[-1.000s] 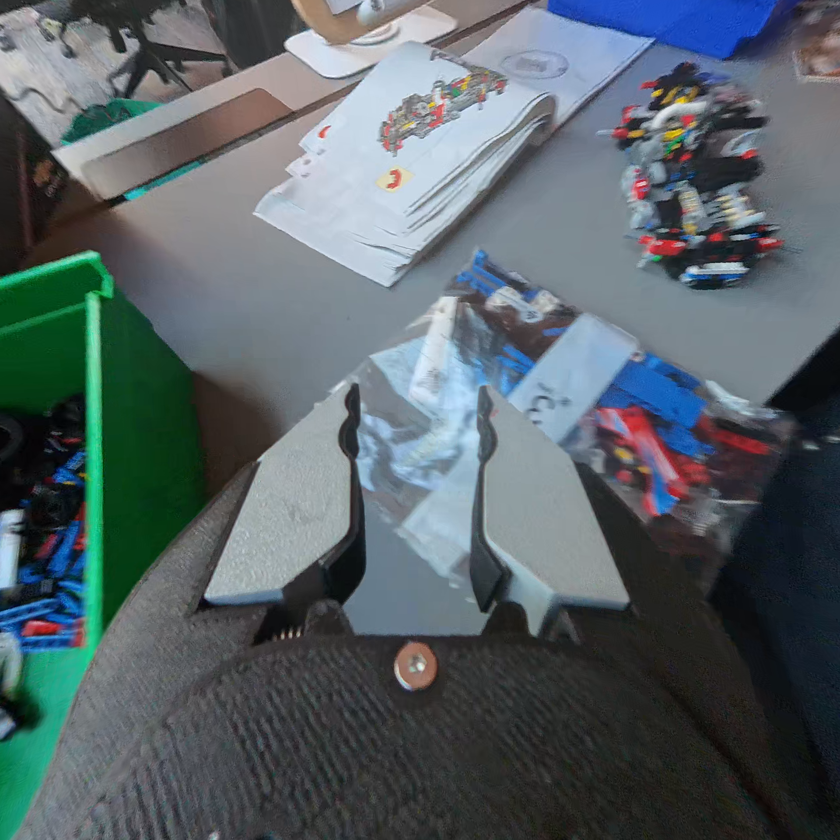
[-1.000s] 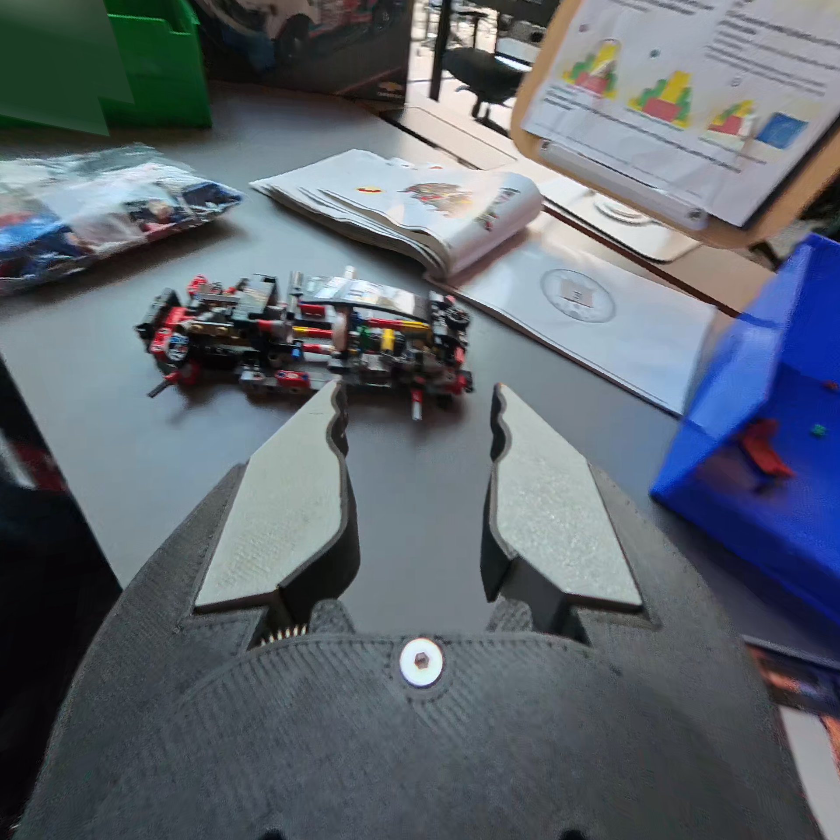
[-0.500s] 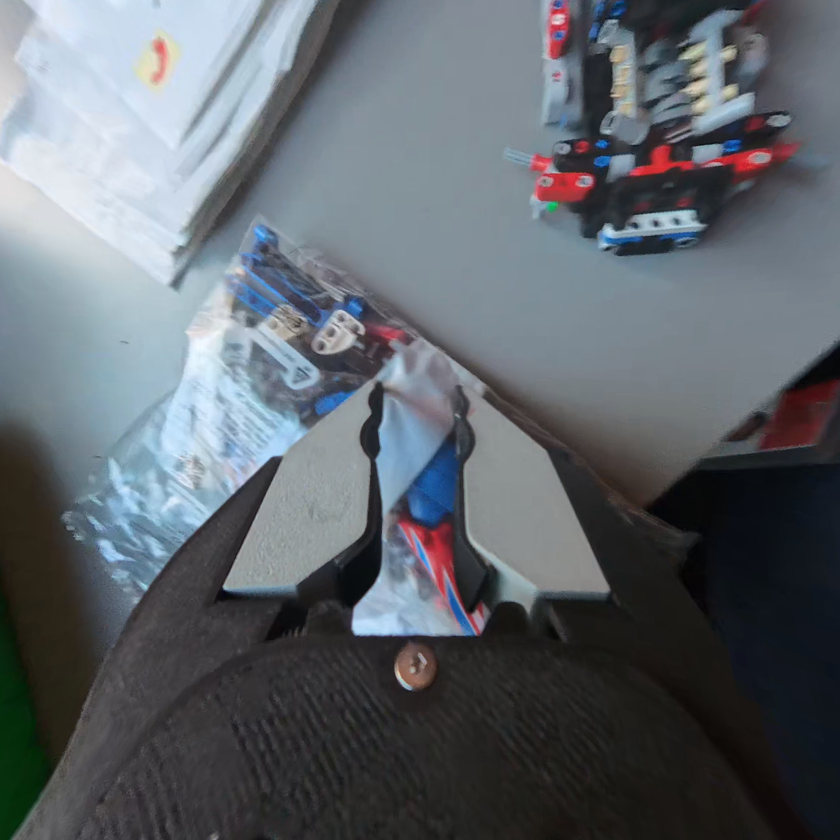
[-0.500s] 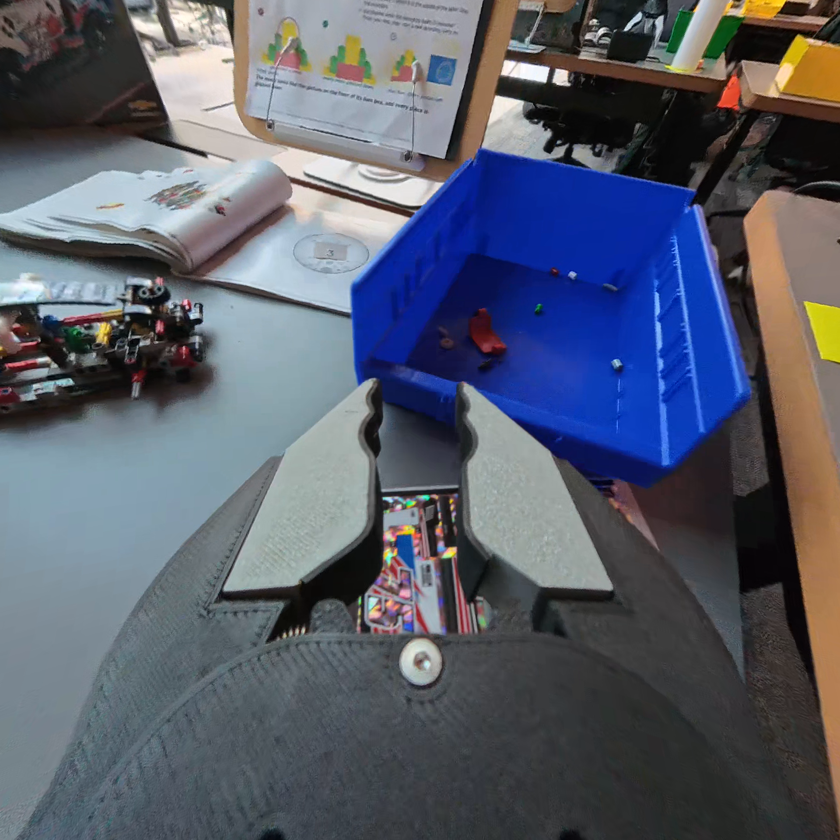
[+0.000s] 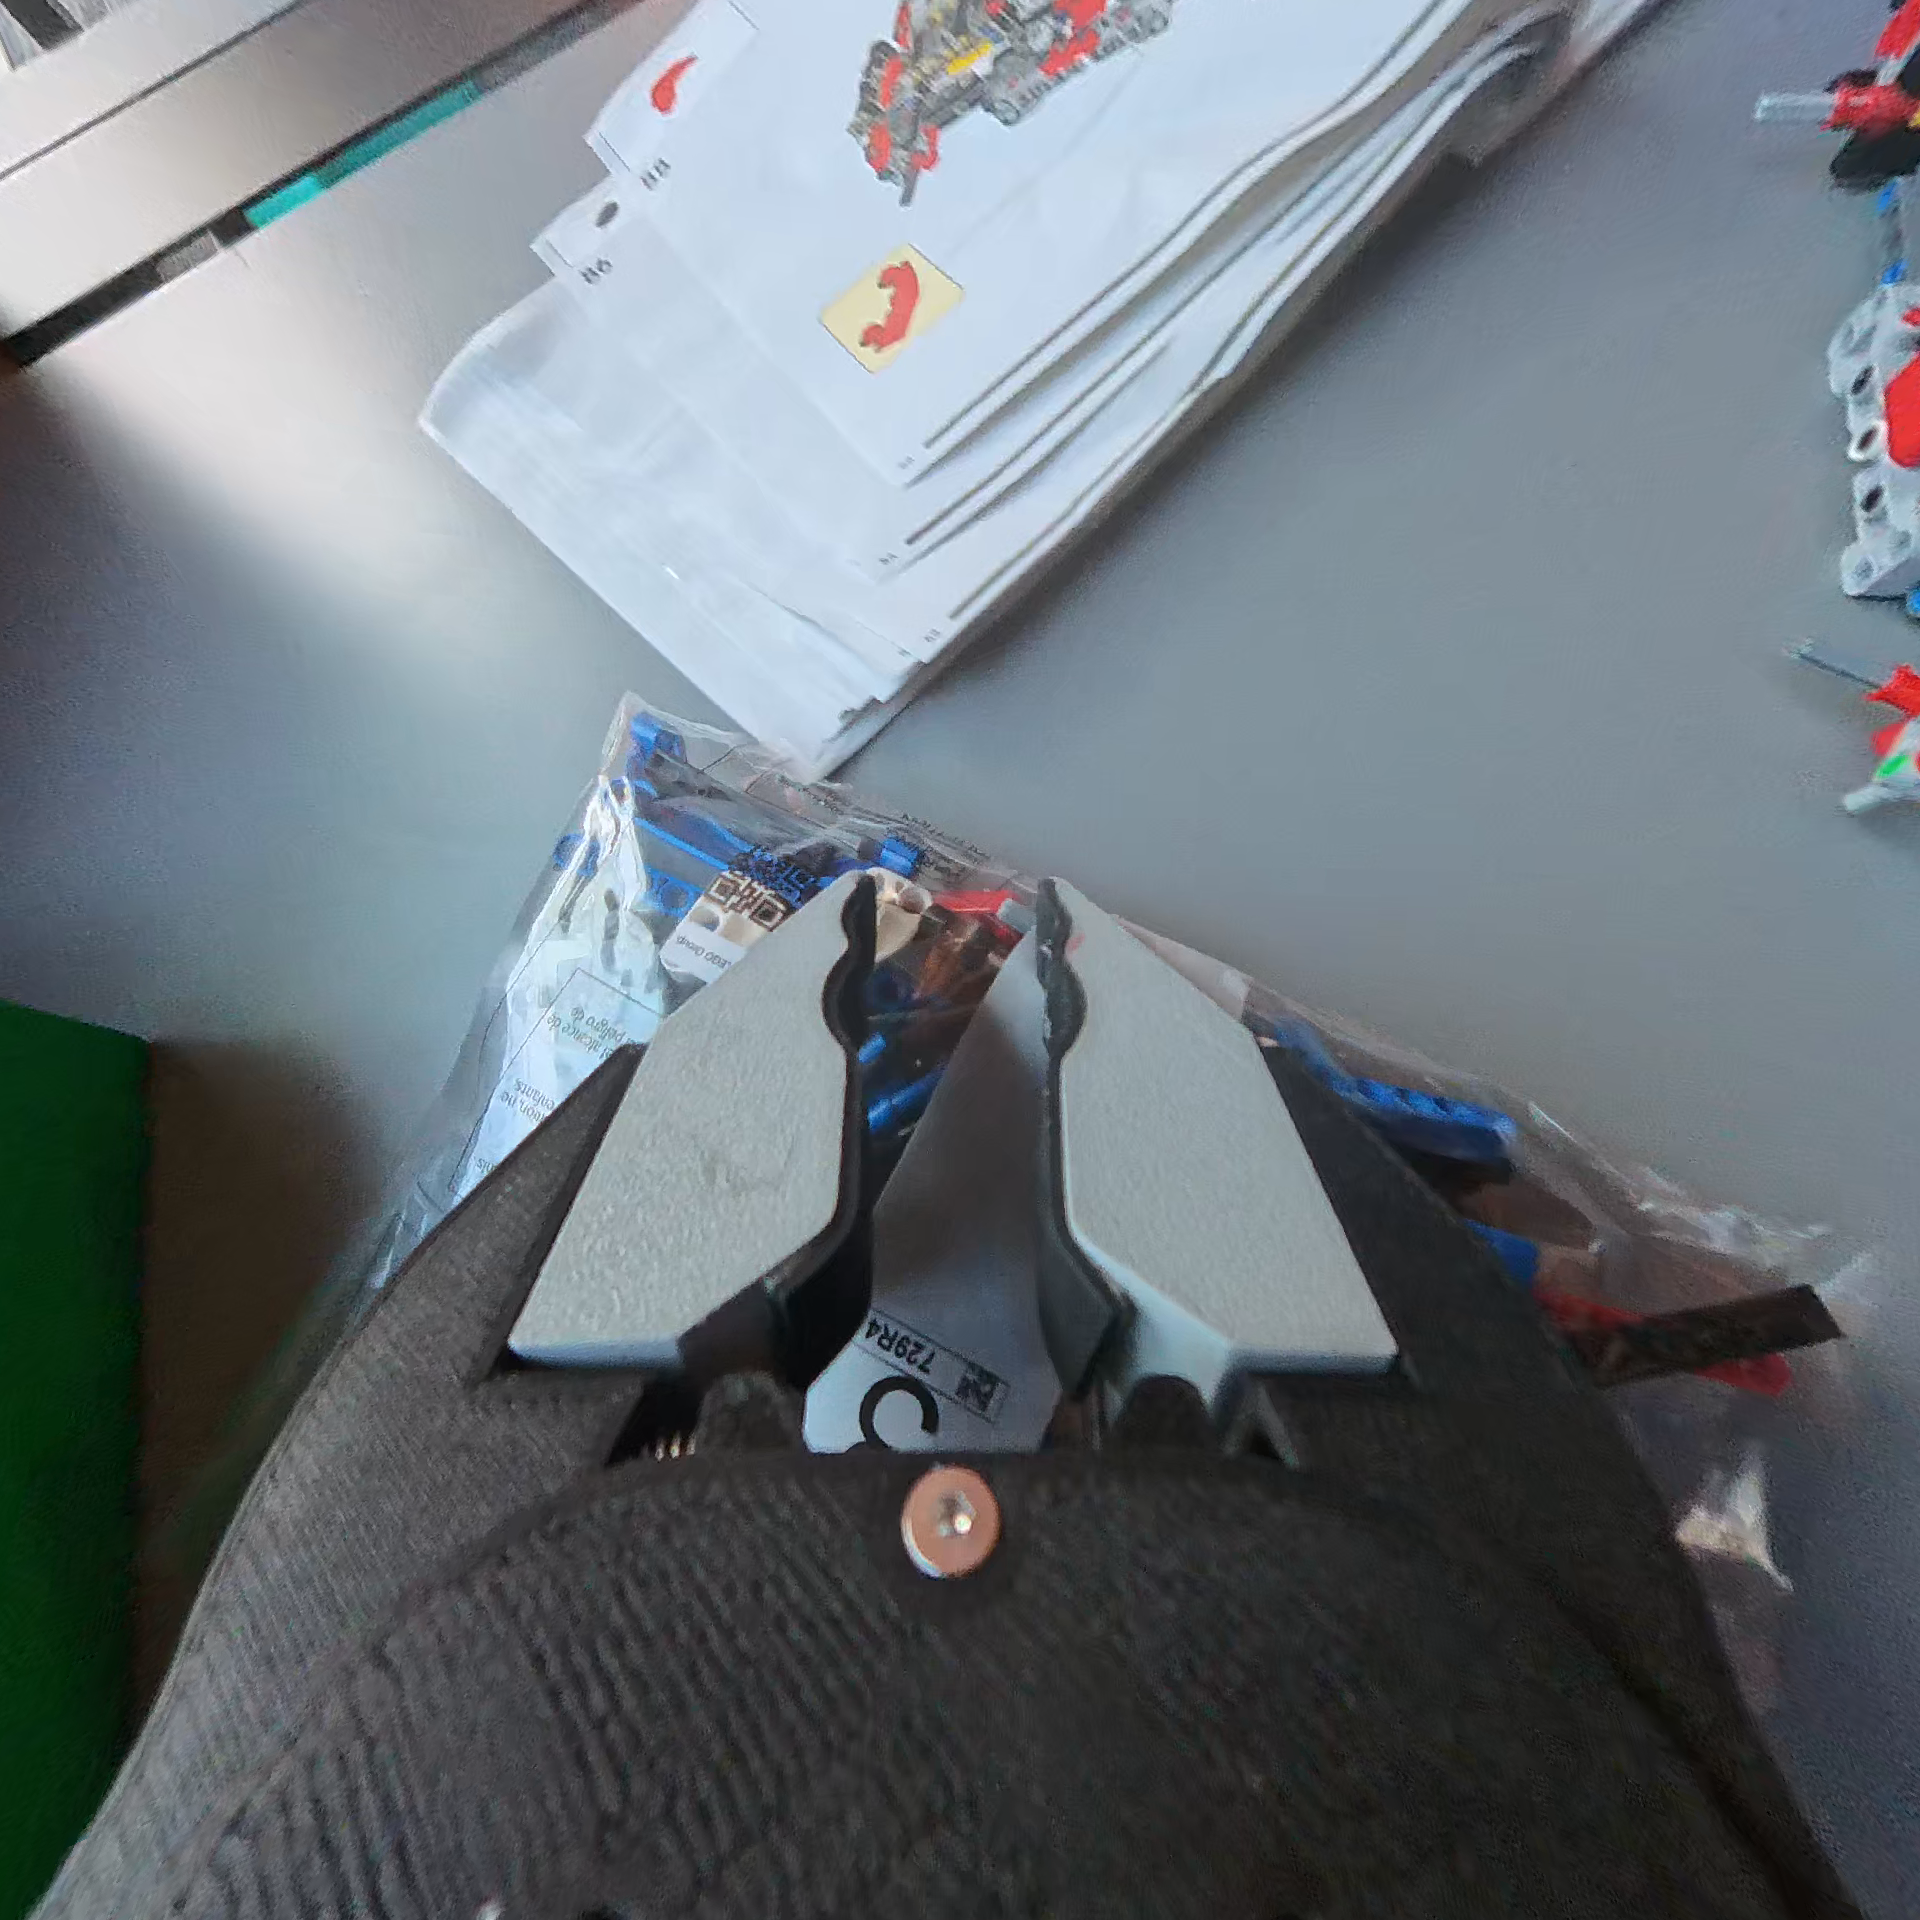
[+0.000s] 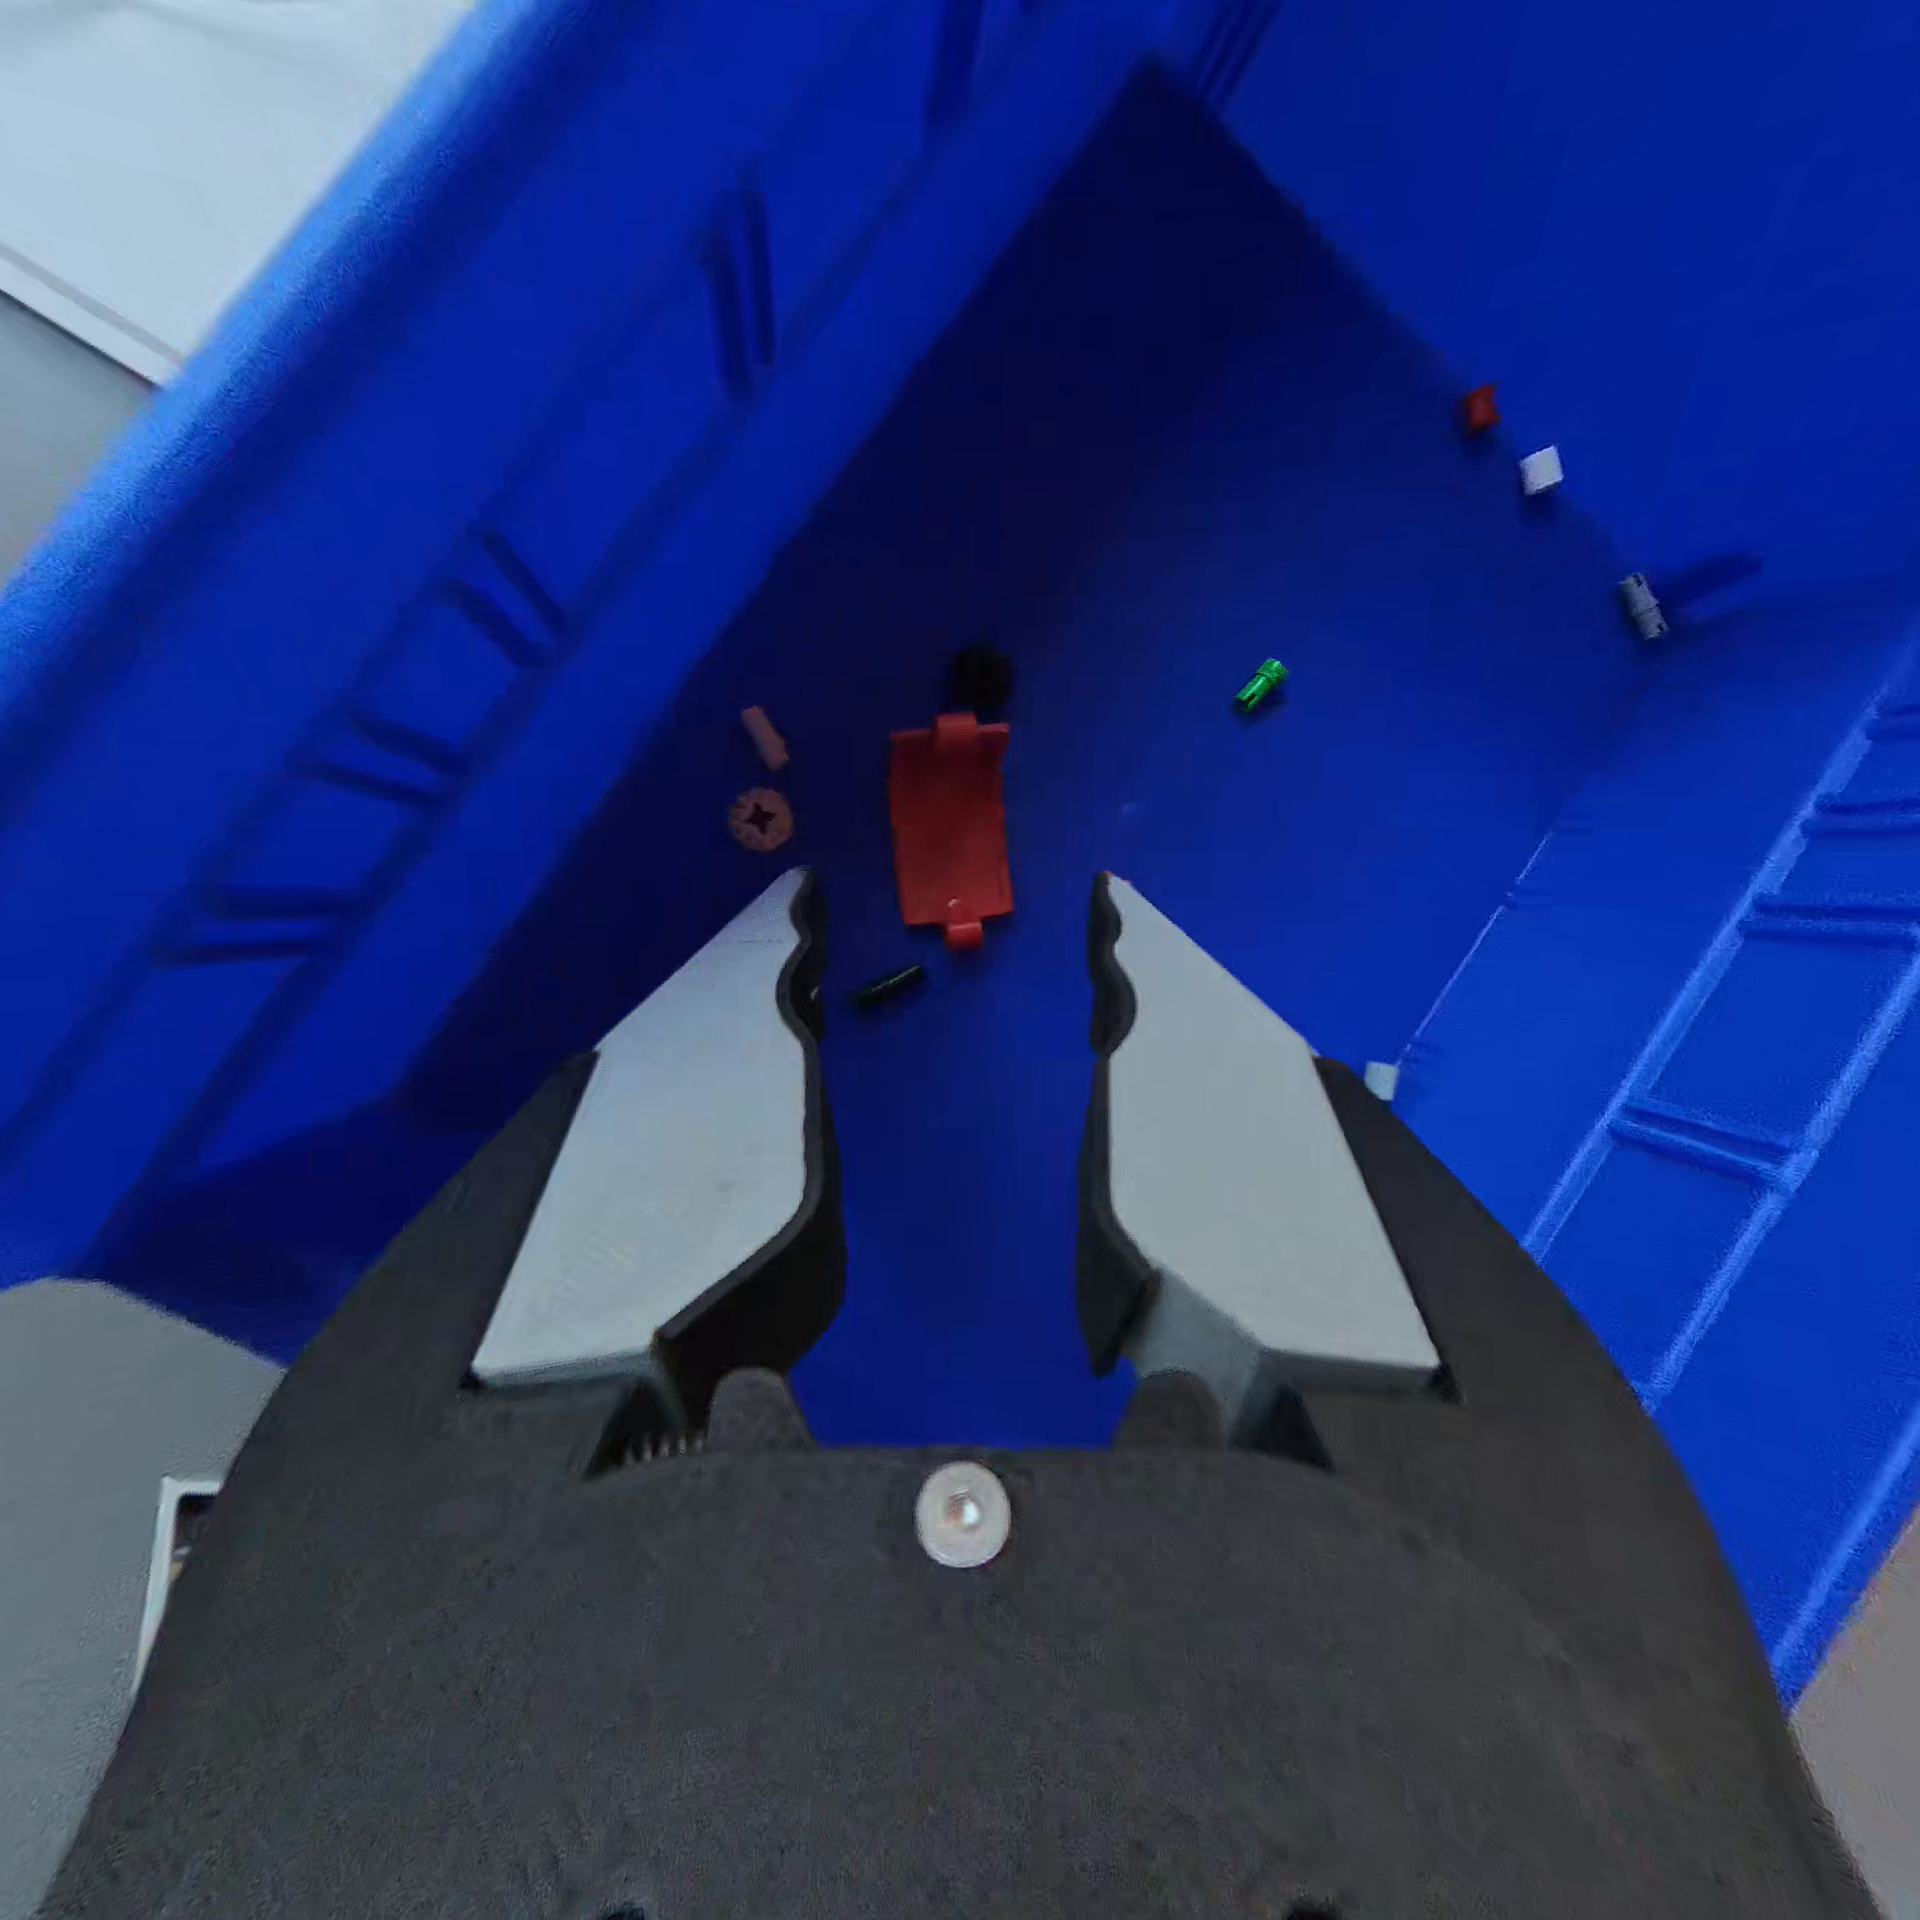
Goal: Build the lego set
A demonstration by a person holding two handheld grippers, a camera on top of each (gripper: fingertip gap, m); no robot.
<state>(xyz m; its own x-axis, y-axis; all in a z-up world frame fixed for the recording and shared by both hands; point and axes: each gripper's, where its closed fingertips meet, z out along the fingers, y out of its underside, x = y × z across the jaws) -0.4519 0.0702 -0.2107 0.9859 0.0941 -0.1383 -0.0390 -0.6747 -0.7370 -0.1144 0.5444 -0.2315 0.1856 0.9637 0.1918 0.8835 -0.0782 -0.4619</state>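
Observation:
My left gripper (image 5: 951, 894) is shut on a clear plastic bag (image 5: 644, 935) of blue, red and black toy bricks. The bag's film and its grey label run between the fingers down to the jaw base. The bag spreads out left and right of the fingers over the grey table (image 5: 1351, 727). My right gripper (image 6: 951, 883) is open and empty, pointing down into a blue bin (image 6: 416, 520). A flat red piece (image 6: 951, 821) lies on the bin floor just beyond the fingertips. A small black pin (image 6: 888, 987) lies near the left fingertip.
An open instruction booklet (image 5: 935, 312) lies beyond the bag. A part-built brick model (image 5: 1881, 416) sits at the right edge, a green bin (image 5: 62, 1247) at the left. A tan gear (image 6: 761, 821), a green pin (image 6: 1261, 686) and other small parts lie in the blue bin. There is about 60 centimeters between the tips of the two grippers. Between my right fingertips and the green pin (image 6: 1261, 686) there is roughly 6 centimeters.
My left gripper closed on the bag and still holds it, now turned toward the booklet. My right gripper swung from the model to inside the blue bin, narrowing then reopening.

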